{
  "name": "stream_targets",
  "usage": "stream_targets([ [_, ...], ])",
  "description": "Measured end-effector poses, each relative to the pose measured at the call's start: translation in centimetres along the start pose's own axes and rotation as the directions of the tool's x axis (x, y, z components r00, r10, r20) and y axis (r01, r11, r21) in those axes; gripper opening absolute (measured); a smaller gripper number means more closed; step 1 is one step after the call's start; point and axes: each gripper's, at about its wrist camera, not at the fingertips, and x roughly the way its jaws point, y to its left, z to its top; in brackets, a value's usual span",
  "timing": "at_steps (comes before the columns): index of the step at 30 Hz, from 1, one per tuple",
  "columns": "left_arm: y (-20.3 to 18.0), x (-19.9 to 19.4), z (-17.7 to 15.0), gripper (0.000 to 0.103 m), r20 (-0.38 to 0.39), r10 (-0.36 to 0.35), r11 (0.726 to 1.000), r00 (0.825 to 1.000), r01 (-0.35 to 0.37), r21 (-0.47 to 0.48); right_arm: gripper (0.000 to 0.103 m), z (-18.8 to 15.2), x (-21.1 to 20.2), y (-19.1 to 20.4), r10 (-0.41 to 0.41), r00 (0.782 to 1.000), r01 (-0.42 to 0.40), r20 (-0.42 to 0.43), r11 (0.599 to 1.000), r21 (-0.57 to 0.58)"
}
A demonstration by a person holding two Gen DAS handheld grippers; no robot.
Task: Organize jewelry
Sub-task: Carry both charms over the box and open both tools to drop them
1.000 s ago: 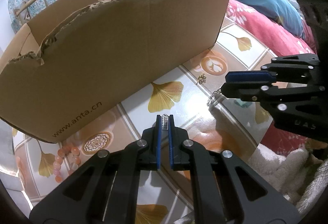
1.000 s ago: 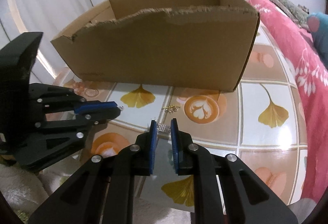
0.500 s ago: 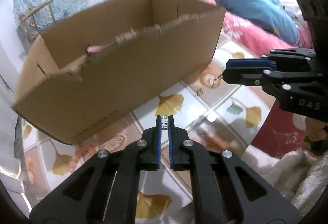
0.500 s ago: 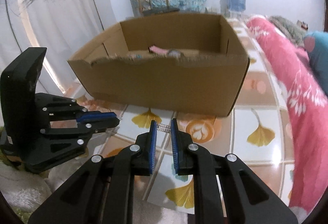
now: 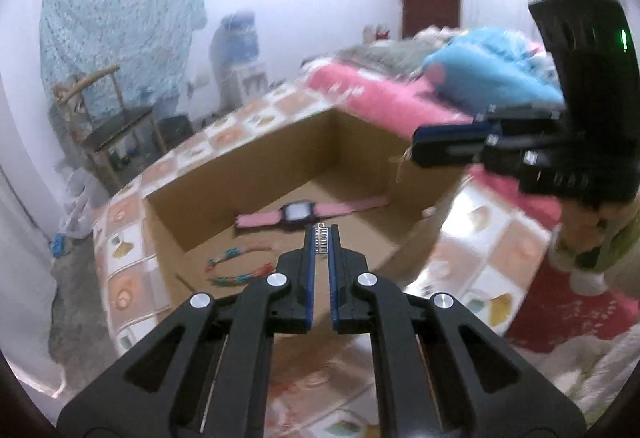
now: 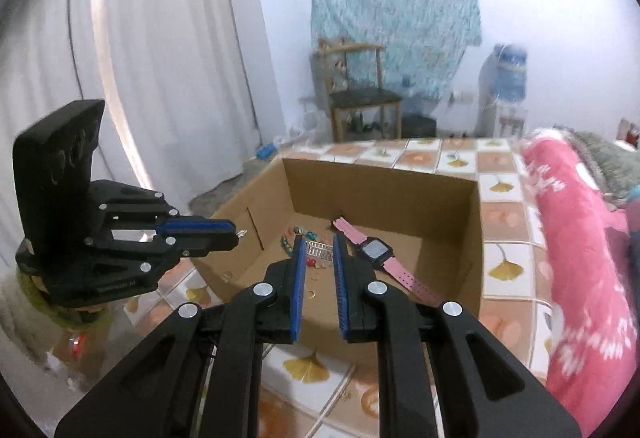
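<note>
Both grippers hover above an open cardboard box [image 5: 412, 177] [image 6: 476, 238]. My left gripper [image 5: 321, 238] is shut on a small silver ladder-shaped jewelry piece [image 5: 321, 241]. My right gripper [image 6: 316, 242] is shut on a similar silver piece [image 6: 319, 250]. In the box lie a pink watch [image 5: 298, 213] [image 6: 376, 252] and a coloured bead bracelet [image 5: 240, 266] [image 6: 298, 238]. The right gripper shows at the upper right in the left wrist view [image 5: 416, 149], the left gripper at the left in the right wrist view [image 6: 236, 236].
The box stands on a tiled-pattern cloth with ginkgo leaves [image 6: 504, 270]. Pink bedding [image 6: 580, 238] lies to the right, with a blue pillow [image 5: 480, 69]. A wooden chair [image 6: 360, 93], a water dispenser [image 6: 504, 89] and white curtains [image 6: 160, 57] are behind.
Both grippers have risen from near the cloth to above the box rim, each still holding its silver piece. The inside of the box has come into view.
</note>
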Motion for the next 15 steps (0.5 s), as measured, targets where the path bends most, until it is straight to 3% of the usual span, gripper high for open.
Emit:
stream_targets([
  [3, 2.3, 2.6, 0.4, 0.005, -0.107, -0.03, 0.999, 0.994, 0.027, -0.025, 0.014, 1.5, 3.8, -1.8, 0.025, 0.993, -0.022, -0.116, 0.999, 0.029],
  [8, 4.9, 5.5, -0.3, 0.005, -0.24, -0.062, 0.997, 0.969, 0.047, -0.067, 0.014, 2.5, 9.2, -4.0, 0.069, 0.952, -0.041, -0.297, 0.994, 0.099],
  [12, 6.2, 6.5, -1.1, 0.007, -0.289, -0.066, 0.994, 0.955, 0.039, -0.098, 0.015, 2.7, 12.2, -4.8, 0.072, 0.919, -0.027, -0.388, 0.993, 0.119],
  [15, 6.7, 6.4, -1.4, 0.015, -0.277, -0.055, 0.994, 0.959, 0.025, -0.111, 0.015, 2.6, 12.9, -5.5, 0.079, 0.915, -0.021, -0.395, 0.989, 0.149],
])
